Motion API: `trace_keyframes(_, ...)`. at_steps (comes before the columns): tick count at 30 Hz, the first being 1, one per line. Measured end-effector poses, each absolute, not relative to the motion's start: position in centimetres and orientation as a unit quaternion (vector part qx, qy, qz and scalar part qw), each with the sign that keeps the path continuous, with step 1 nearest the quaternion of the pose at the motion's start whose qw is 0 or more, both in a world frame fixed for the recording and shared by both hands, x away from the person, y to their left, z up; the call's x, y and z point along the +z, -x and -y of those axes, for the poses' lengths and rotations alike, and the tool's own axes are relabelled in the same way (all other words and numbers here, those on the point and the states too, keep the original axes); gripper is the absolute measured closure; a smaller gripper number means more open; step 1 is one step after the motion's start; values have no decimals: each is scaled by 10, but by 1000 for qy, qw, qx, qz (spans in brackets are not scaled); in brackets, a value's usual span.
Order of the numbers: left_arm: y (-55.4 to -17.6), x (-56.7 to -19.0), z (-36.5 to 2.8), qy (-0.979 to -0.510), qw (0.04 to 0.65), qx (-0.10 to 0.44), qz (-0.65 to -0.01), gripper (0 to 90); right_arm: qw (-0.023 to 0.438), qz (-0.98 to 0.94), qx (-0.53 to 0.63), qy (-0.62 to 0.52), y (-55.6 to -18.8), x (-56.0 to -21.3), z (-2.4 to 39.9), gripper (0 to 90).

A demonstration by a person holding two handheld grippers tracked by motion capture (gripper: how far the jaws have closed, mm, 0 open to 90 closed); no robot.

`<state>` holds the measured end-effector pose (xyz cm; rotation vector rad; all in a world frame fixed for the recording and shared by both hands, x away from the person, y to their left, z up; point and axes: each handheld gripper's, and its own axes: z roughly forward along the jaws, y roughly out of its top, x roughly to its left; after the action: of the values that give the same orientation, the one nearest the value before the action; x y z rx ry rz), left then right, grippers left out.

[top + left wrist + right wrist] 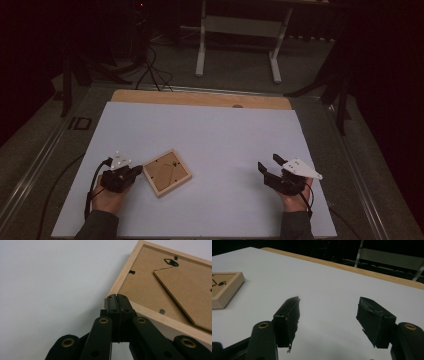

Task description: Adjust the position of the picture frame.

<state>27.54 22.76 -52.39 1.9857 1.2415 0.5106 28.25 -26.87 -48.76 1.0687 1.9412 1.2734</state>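
A small wooden picture frame [167, 172] lies face down on the white table top [210, 135], its brown backing board and metal hanger up. In the left gripper view the frame [172, 287] fills the upper right. My left gripper [117, 301] is shut with nothing between its jaws, and its closed tip touches the frame's near corner. In the high view that gripper [134, 172] sits just left of the frame. My right gripper [266, 166] rests at the table's right side, well away from the frame [224, 288]. Its jaws [329, 312] stand open and empty.
A bare wooden strip [200, 98] runs along the table's far edge. Beyond it, on the dark floor, stand a white desk frame [237, 40] and trailing cables [152, 70]. A person's hands and sleeves come in at the bottom edge.
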Motion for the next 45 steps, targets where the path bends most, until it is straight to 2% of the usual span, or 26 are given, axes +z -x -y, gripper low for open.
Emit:
trace_keyframes(22, -294, -525, -203, -765, 381, 203, -477, 896, 281, -739, 471, -391, -286, -492, 256, 346)
trace_keyframes(28, -299, -527, -191, -763, 388, 203, -475, 897, 269, -751, 469, -380, -290, -495, 238, 369)
trace_keyframes(41, -293, -527, -182, -768, 387, 209, -466, 894, 241, -762, 470, -375, -296, -502, 209, 575)
trace_keyframes(42, -292, -527, -183, -766, 389, 205, -468, 894, 231, -764, 471, -376, -297, -504, 204, 688)
trace_keyframes(43, -292, -527, -183, -765, 391, 202, -471, 894, 231, -764, 471, -376, -297, -504, 204, 688)
trace_keyframes(45, -291, -528, -183, -766, 389, 200, -472, 895, 227, -768, 464, -378, -297, -506, 197, 783)
